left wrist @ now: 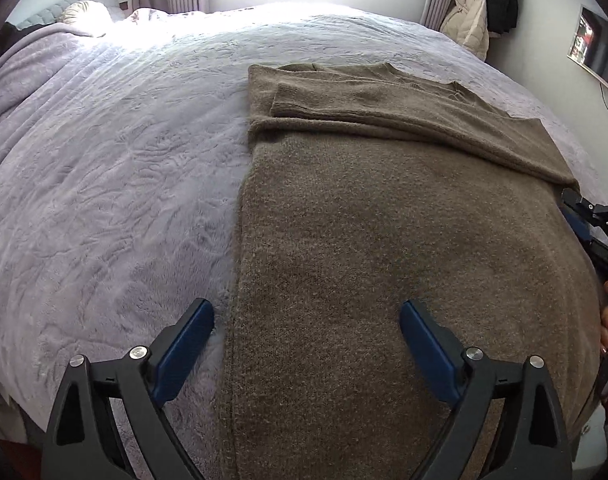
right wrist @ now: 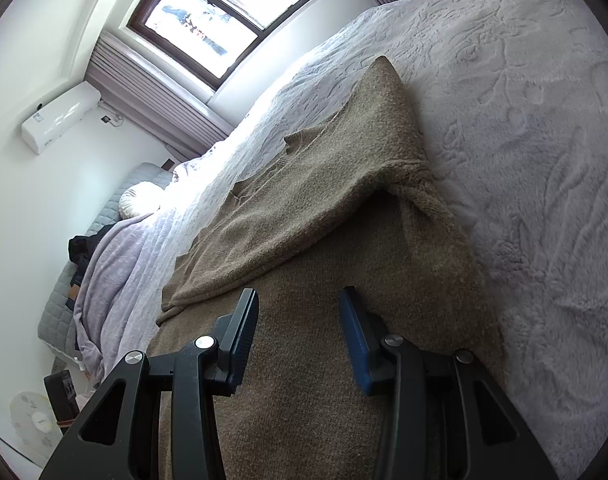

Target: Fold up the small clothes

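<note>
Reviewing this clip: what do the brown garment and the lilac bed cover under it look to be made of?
The brown sweater looks like a soft knit, probably wool or a wool-like blend: fine looped texture, fuzzy matte surface, ribbed sleeve cuff. The lilac bed cover looks like plush fleece or faux fur: short, slightly shiny pile with an embossed swirling pattern. Exact fibres cannot be told.

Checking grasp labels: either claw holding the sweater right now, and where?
Nothing held. The left claw and right claw both stand open over the brown sweater, with no fabric between the pads.

Window (right wrist: 219,16) daylight glares on bedspread (left wrist: 263,28); fisheye edges warp.
</note>
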{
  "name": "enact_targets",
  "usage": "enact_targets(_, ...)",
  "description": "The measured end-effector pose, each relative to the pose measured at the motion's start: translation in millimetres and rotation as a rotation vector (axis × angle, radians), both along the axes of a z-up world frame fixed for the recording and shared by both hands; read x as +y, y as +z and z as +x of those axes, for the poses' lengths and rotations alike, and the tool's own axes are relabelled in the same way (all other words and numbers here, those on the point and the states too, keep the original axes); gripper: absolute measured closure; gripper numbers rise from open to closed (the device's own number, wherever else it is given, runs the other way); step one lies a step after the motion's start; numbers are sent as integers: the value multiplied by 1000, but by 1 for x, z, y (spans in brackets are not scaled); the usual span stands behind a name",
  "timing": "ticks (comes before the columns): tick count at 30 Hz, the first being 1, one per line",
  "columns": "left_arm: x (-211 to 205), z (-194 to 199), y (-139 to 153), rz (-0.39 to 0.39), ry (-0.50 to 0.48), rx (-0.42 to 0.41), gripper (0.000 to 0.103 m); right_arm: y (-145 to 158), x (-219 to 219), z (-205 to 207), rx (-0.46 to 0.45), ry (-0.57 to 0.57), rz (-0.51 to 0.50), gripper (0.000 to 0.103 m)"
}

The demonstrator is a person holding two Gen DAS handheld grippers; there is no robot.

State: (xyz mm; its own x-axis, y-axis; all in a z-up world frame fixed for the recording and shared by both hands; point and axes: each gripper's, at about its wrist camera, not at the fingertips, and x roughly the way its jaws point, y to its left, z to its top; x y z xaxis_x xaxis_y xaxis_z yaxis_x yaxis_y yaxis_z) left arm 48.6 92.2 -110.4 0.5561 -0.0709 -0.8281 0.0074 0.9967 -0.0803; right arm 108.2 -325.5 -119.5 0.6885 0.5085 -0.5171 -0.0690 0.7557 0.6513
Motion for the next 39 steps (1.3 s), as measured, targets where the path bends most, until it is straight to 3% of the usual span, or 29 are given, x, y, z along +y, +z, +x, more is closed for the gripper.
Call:
enact_targets(6,-2,-1,-1,21,15,-13,4,6,13,0,-1,13,-80,49)
enact_targets(9,-2,-5,3,23,19,-2,4,6,13,1,-1,31,-59,43)
enact_targets(13,0,-18,11,24,-4,6,4,10,17,1,14,97,-16,27)
enact_targets(16,4,-33,17,23,-25,2,4,20,24,0,80,82,-69,27)
enact_targets(18,7,-43,21,24,-35,0,4,29,27,-8,103,62,-39,27)
enact_targets(21,14,-60,26,23,-44,-4,4,41,32,-29,92,81,73,25)
enact_targets(27,28,-89,32,5,-52,-19,4,57,52,-87,46,113,107,21)
enact_targets(39,30,-138,11,1,-113,-12,4,6,77,-190,104,104,116,18)
